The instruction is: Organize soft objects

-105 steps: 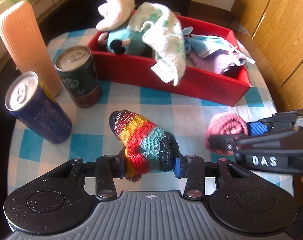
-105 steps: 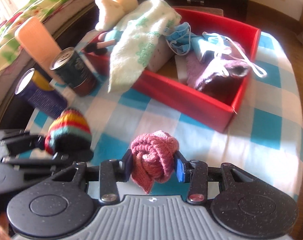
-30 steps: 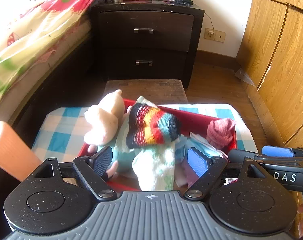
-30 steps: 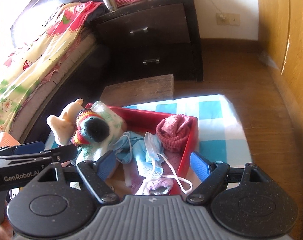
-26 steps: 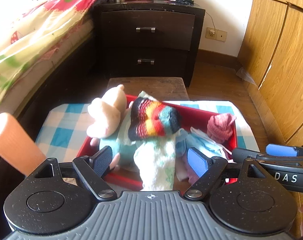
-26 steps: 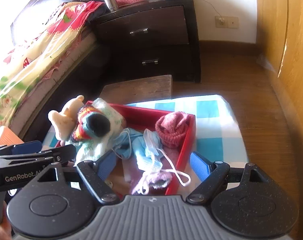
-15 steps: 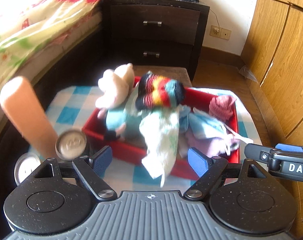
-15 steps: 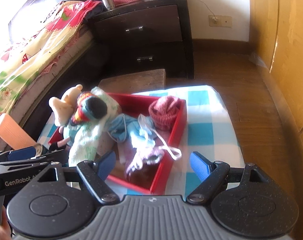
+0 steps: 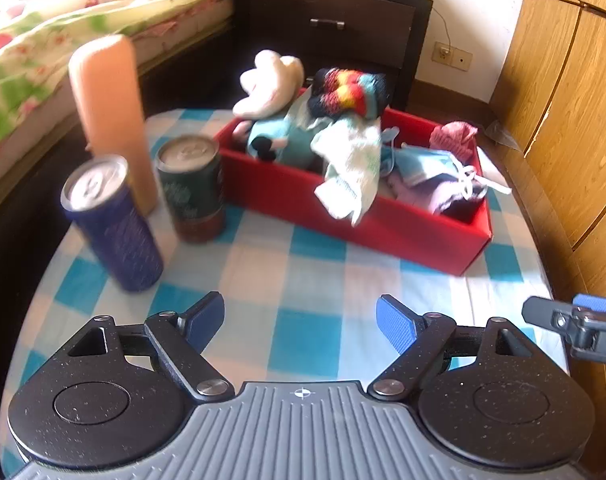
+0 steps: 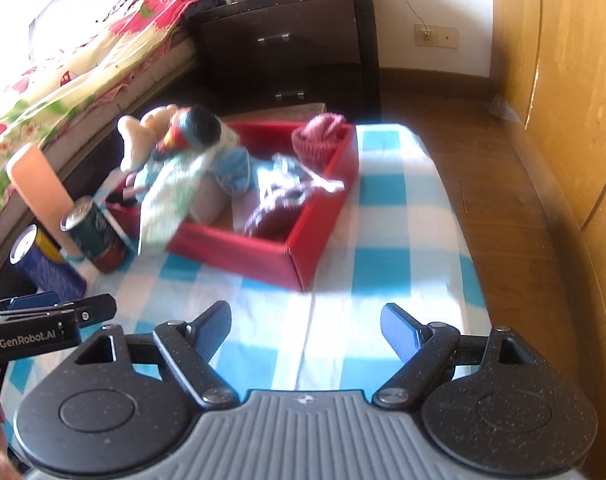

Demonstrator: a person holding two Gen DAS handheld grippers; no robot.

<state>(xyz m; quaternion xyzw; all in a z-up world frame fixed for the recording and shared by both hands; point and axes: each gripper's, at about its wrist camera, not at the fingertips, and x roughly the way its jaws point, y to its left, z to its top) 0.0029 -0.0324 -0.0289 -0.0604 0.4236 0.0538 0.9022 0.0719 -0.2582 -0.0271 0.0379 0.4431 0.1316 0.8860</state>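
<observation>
The red box (image 9: 383, 216) stands on the counter (image 9: 311, 272), which is covered with a blue and white checked cloth, and it is heaped with soft things. At the box's left end a cream plush toy (image 9: 269, 82) leans over the rim, and a rainbow striped sock (image 9: 349, 92) sits on top of the pile right beside it. A white and green cloth (image 9: 353, 168) hangs over the box's front wall. In the box's far right corner rests a rolled pink sock (image 9: 453, 138), with a light blue face mask (image 9: 427, 162) and a purple knit piece (image 9: 435, 196) in front of it.

Left of the box stand a green can (image 9: 191, 188), a blue can (image 9: 111, 228) and a tall orange cylinder (image 9: 111, 116).

The left tongs (image 9: 301, 320) hover over the cloth in front of the box, arms spread apart with nothing between them. The right tongs (image 10: 305, 334) hang likewise, wide apart and empty, near the box's right front corner.
</observation>
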